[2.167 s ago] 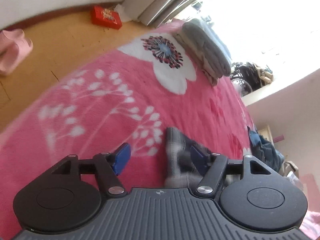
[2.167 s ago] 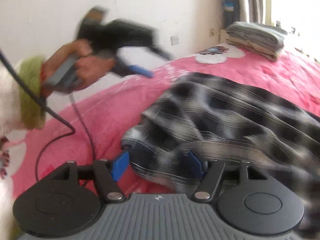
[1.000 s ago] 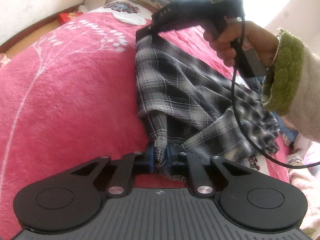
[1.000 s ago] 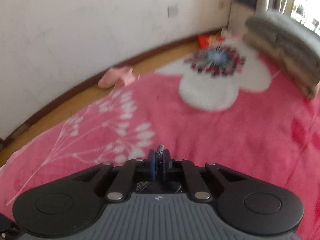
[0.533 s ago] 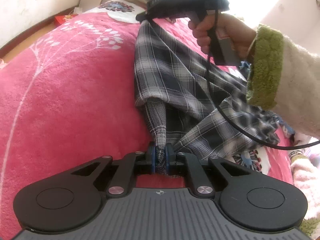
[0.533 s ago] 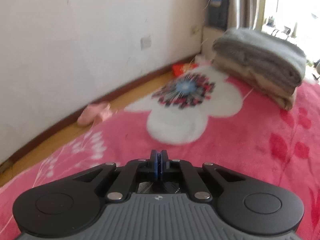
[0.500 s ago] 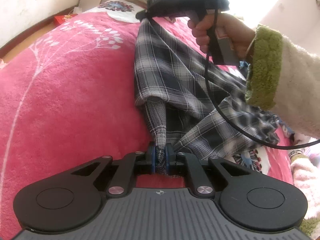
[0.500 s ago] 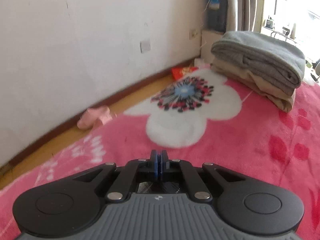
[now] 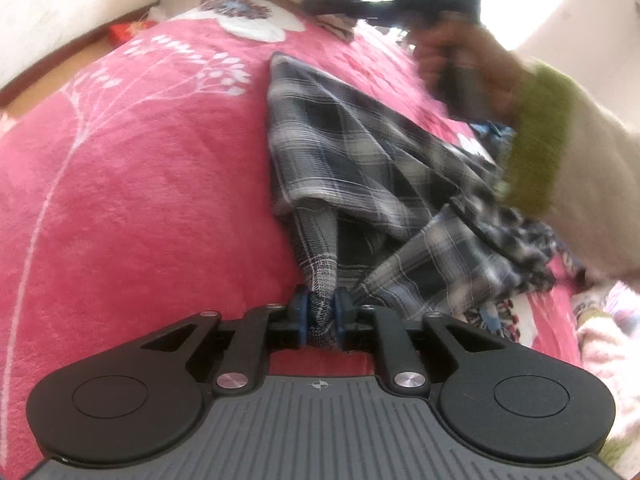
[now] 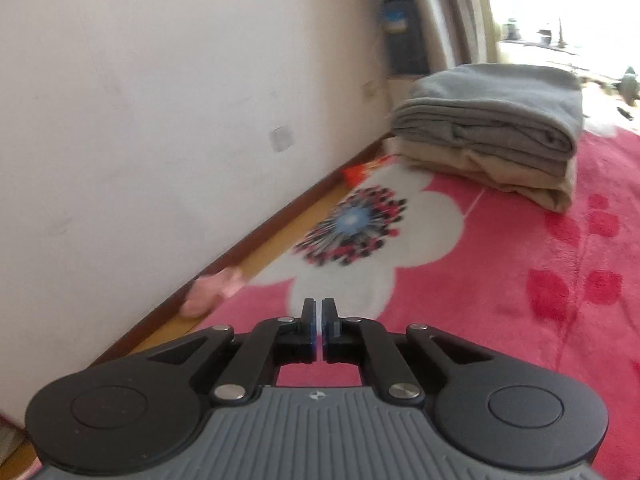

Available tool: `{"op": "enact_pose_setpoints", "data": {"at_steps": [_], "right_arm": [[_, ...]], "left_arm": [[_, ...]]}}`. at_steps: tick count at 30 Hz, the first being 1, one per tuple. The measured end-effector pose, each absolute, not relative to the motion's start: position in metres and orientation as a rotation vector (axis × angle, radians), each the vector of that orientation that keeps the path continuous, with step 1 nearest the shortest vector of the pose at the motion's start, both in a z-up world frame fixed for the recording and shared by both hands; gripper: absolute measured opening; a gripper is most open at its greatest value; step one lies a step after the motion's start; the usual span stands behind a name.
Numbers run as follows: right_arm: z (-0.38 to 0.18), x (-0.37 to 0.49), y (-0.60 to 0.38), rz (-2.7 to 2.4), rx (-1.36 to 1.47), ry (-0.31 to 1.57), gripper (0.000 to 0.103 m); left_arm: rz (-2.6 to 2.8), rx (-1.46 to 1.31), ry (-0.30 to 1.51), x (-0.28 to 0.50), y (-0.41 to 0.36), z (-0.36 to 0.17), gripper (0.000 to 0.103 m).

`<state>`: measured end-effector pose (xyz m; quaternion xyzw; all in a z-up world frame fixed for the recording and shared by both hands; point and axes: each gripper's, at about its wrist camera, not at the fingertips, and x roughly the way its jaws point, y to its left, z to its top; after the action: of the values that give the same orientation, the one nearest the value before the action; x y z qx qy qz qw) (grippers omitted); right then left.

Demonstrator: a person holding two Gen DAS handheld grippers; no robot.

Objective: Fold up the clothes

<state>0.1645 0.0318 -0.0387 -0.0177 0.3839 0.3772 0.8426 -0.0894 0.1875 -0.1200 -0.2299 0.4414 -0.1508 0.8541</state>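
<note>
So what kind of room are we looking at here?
Most likely a bedroom at home: a fleecy pink blanket with a white flower print covers what looks like a bed, folded grey and beige blankets are stacked on it, and a crumpled black-and-white plaid shirt waits for folding.

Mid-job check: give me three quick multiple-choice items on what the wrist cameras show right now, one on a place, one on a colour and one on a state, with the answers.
1. Where is the stack of folded blankets?
A. on the pink bedspread, near the window
B. on the wooden floor
C. on a chair

2. What colours is the shirt on the bed?
A. solid red
B. dark and white plaid
C. yellow stripes

3. What is between the fingers of the left claw?
A. nothing
B. a cable
C. a fold of the shirt

Answers: 1 A, the stack sits on the bedspread by the bright window. 2 B, a checked weave shows. 3 C, cloth fills the gap while the jaws are opening.
</note>
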Motion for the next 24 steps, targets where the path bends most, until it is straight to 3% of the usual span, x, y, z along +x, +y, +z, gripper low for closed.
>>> {"op": "enact_pose_setpoints", "data": {"at_steps": [1,3,7,9,12,15,17,21,24], "right_arm": [[-0.033,0.156,0.027,0.819,-0.058,0.82,0.018],[-0.027,0.136,0.018,0.866,-0.089,0.846,0.025],[-0.034,0.095,0.0,0.968,-0.092,0.946,0.025],[-0.051,0.079,0.002,0.988,-0.127,1.004,0.025],[-0.086,0.073,0.014,0.917,-0.21,1.036,0.02],[-0.102,0.082,0.015,0.882,-0.118,1.026,0.017],[-0.092,0.085,0.008,0.879,-0.043,1.031,0.019],[-0.058,0.075,-0.046,0.852,0.119,0.936,0.027],[-0.046,0.053,-0.098,0.784,0.184,0.88,0.029]], "left_arm": [[-0.312,-0.502,0.927,-0.088,0.19,-0.12,0.025],[-0.302,-0.527,0.923,-0.084,0.194,-0.12,0.029],[-0.293,-0.545,0.927,-0.076,0.194,-0.121,0.028],[-0.293,-0.526,0.938,-0.075,0.19,-0.121,0.008],[-0.305,-0.501,0.951,-0.076,0.186,-0.118,0.006],[-0.291,-0.481,0.963,-0.077,0.184,-0.114,0.006],[-0.286,-0.502,0.972,-0.077,0.186,-0.114,0.008],[-0.27,-0.561,0.979,-0.078,0.198,-0.114,0.032],[-0.249,-0.624,0.976,-0.079,0.213,-0.113,0.034]]}}
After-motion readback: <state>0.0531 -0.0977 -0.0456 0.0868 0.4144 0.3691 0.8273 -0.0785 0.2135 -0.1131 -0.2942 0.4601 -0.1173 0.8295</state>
